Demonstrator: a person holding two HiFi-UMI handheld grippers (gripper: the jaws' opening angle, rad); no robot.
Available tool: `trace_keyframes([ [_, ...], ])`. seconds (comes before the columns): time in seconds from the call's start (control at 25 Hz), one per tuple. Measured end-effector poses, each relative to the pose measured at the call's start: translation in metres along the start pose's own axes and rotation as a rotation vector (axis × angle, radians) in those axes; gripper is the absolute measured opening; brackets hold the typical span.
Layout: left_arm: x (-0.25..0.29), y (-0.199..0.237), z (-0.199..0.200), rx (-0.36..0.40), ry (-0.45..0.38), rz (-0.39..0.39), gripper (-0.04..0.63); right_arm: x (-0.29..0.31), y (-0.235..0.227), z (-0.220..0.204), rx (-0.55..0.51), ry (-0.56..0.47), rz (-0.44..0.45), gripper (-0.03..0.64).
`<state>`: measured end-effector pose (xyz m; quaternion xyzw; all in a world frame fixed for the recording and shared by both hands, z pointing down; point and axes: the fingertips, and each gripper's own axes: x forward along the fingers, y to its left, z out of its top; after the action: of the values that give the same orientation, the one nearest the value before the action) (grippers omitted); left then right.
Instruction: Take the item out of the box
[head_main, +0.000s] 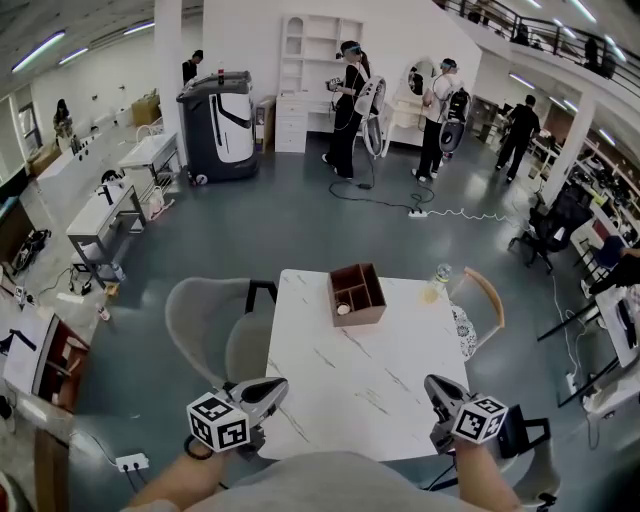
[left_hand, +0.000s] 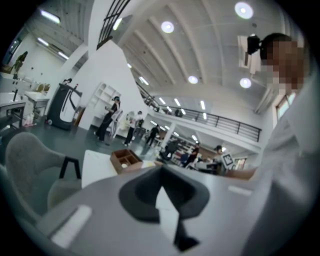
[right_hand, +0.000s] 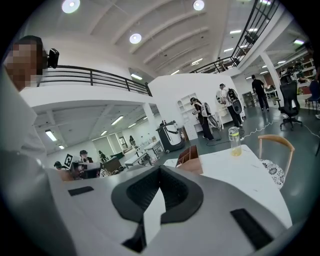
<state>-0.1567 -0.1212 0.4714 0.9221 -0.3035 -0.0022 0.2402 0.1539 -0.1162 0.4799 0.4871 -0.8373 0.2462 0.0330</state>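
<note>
White marble table (head_main: 350, 390) lay between us and the wooden box (head_main: 357, 294), which stood well apart near its far edge. We held the left gripper (head_main: 268, 388) and right gripper (head_main: 436, 386) low at the near edge, both with jaws closed on nothing. We judged that a jaw catching a divider could shove the box off, or tip the bottle (head_main: 441, 276) nearby. One small pale item (head_main: 343, 310) sat in the near-left compartment; the others looked bare.

The table top (head_main: 370, 390) is finished smooth, white and marble-veined. The far box (head_main: 360, 315) is made of matt brown wood.
</note>
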Motion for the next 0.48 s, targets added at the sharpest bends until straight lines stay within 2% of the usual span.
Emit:
trace_keyframes([
  [0.24, 0.053, -0.013, 0.007, 0.020, -0.010, 0.122, 0.005, 0.013, -0.067, 0.018, -0.001, 0.007, 0.109, 0.006],
  [0.48, 0.114, -0.043, 0.002, -0.045, -0.014, 0.226, 0.006, 0.021, -0.135, 0.047, -0.028, 0.031, 0.225, 0.006],
])
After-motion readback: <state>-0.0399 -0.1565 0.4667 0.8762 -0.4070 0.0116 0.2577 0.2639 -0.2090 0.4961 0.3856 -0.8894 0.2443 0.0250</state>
